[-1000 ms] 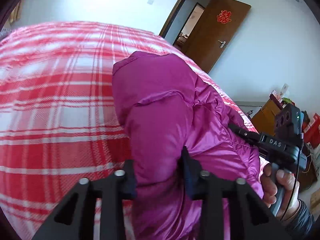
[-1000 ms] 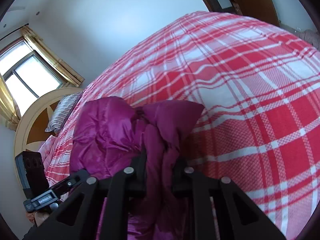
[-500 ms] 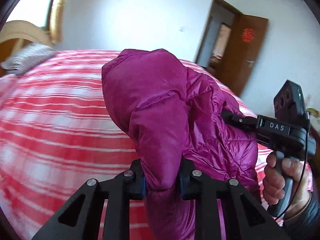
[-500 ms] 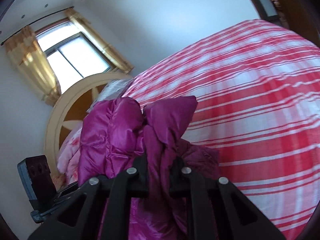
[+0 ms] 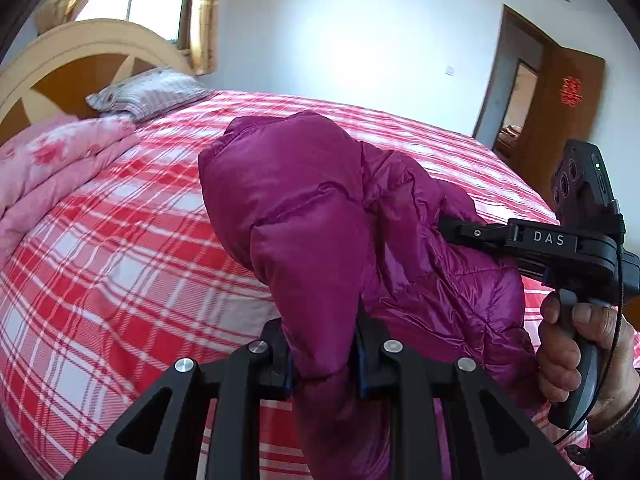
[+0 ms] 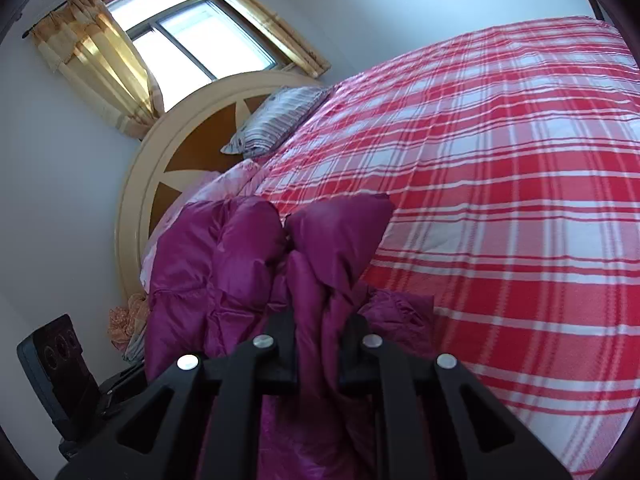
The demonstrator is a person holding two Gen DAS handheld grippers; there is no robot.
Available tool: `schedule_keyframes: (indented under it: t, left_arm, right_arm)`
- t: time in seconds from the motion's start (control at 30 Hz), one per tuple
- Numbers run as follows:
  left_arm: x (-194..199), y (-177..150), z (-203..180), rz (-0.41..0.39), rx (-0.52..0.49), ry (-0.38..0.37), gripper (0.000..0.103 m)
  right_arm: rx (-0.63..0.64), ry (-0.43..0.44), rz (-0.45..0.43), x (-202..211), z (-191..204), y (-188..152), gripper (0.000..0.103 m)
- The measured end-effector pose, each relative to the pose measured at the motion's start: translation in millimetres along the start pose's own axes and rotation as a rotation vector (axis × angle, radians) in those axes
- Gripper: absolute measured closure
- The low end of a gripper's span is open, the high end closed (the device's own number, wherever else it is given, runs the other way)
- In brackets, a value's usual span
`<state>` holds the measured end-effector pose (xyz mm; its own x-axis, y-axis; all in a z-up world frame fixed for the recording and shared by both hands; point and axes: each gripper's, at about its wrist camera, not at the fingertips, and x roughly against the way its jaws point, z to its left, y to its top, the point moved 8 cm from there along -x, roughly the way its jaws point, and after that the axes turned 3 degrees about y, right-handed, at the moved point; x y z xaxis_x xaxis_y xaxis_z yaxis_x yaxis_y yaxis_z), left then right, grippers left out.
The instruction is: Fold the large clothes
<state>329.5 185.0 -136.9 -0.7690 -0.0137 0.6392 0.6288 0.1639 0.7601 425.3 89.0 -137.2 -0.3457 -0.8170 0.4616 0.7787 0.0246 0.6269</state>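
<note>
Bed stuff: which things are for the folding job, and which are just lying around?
For the job:
jacket, purple and puffy
left hand-held gripper, clamped on it
right hand-held gripper, clamped on it too
bed, the plaid top under it

Just lying about:
pillow
pink quilt
door
curtains
</note>
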Motion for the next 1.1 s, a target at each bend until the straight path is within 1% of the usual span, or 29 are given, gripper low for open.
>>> schedule_keyframes:
  t: [0.1,0.27,0.33,0.37,0.43,0.5,0.57,0.63,0.7,0.73,0.77,0.8,0.83,0.9,0.93,1.0,1.07,1.1]
  left_arm:
    - [-10.7,-3.0,19.0,0.012,0.022,0.015,0.081]
    - [-14.1,-13.7,32.1,0.032,0.032,0.057,0.08]
    - [-19.9,-19.5,37.6,0.049,0.043,0.088,0.067]
    - [-23.6,-23.3,39.7,0.057,0.048,0.098,0.064]
    - [-28.0,-28.9,43.5,0.06,0.065,0.107,0.051]
    - [-26.8,-32.7,44.3,0.06,0.07,0.125,0.047]
    - [-23.1,-32.9,44.1,0.059,0.07,0.129,0.046]
    - [-15.7,-31.4,43.7,0.06,0.058,0.152,0.046]
    - [-3.6,-28.1,43.3,0.039,0.04,0.177,0.046]
    - [5.5,-25.9,43.1,0.021,0.033,0.187,0.046]
    - [15.7,-23.6,42.9,-0.002,0.029,0.19,0.045]
    - [23.8,-21.9,42.8,-0.021,0.029,0.19,0.042]
    - [34.7,-20.1,42.7,-0.044,0.03,0.189,0.035]
    - [54.5,-17.0,42.7,-0.085,0.031,0.195,0.028]
    - [65.4,-15.7,41.5,-0.107,0.026,0.194,0.028]
    - [82.7,-13.8,38.8,-0.131,0.008,0.196,0.026]
    - [95.0,-12.1,36.8,-0.147,0.007,0.19,0.024]
    - [104.0,-11.2,35.2,-0.163,0.008,0.181,0.024]
  right_arm:
    - [-0.013,-0.006,0.02,-23.1,-2.0,-1.7,0.087]
    - [-0.01,-0.036,0.047,-45.1,-6.0,-9.9,0.087]
    - [-0.011,-0.071,0.058,-53.5,-15.2,-13.9,0.087]
    - [-0.011,-0.088,0.064,-56.0,-18.7,-14.7,0.087]
    - [-0.025,-0.111,0.088,-62.6,-29.0,-18.8,0.087]
    - [-0.041,-0.123,0.098,-64.9,-37.6,-21.2,0.086]
    - [-0.038,-0.132,0.102,-64.4,-40.1,-21.7,0.083]
    - [-0.028,-0.155,0.094,-58.9,-39.7,-20.8,0.073]
    - [-0.012,-0.181,0.079,-47.3,-36.4,-18.9,0.068]
    - [-0.006,-0.194,0.063,-38.5,-33.7,-17.1,0.059]
    - [0.002,-0.203,0.044,-31.2,-30.9,-14.7,0.053]
    - [0.023,-0.218,0.016,-18.8,-25.7,-12.4,0.044]
    - [0.053,-0.241,-0.014,-5.6,-19.5,-10.0,0.038]
    - [0.102,-0.279,-0.056,12.8,-9.1,-8.2,0.029]
    - [0.127,-0.296,-0.081,27.7,-0.4,-9.4,0.027]
    - [0.162,-0.313,-0.104,42.1,12.7,-12.8,0.027]
    - [0.2,-0.338,-0.13,57.4,28.7,-19.0,0.023]
    - [0.214,-0.346,-0.147,64.4,36.1,-22.5,0.019]
